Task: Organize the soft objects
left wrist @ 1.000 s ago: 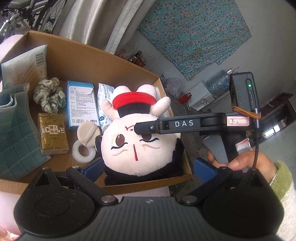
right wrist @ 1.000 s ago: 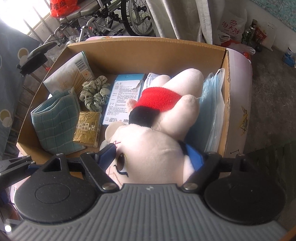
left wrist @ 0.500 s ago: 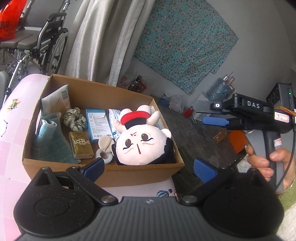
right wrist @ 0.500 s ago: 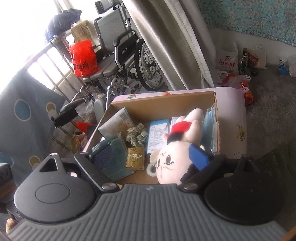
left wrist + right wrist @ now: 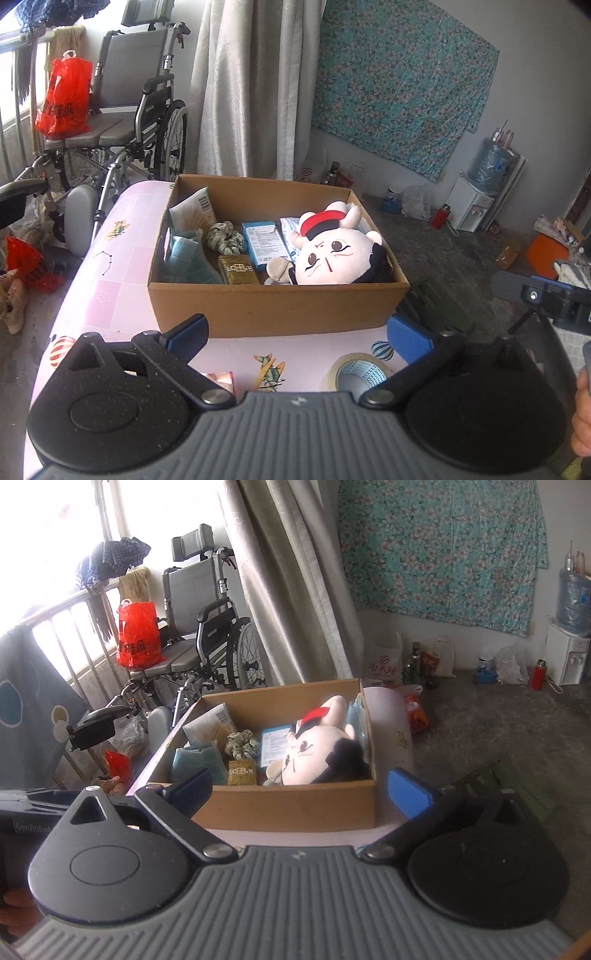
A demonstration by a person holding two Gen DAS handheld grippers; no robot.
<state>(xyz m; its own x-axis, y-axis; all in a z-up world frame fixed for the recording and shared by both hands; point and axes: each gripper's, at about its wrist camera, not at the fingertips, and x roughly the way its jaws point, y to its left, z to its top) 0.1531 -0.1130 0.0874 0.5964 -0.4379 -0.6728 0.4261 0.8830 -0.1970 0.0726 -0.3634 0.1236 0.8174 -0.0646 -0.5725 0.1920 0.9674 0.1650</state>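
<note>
Inside the cardboard box (image 5: 280,314), at its right end, lies the plush doll (image 5: 332,254): light, squashy (best pinched across the head). Left gripper (image 5: 295,332) gapes empty; right gripper (image 5: 299,790) opening, empty.

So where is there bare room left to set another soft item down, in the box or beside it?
The brown cardboard box is crowded: white plush doll right, teal cloth left. Bare pink tabletop lies left of the box, and in front between it and the clear tape roll.
</note>
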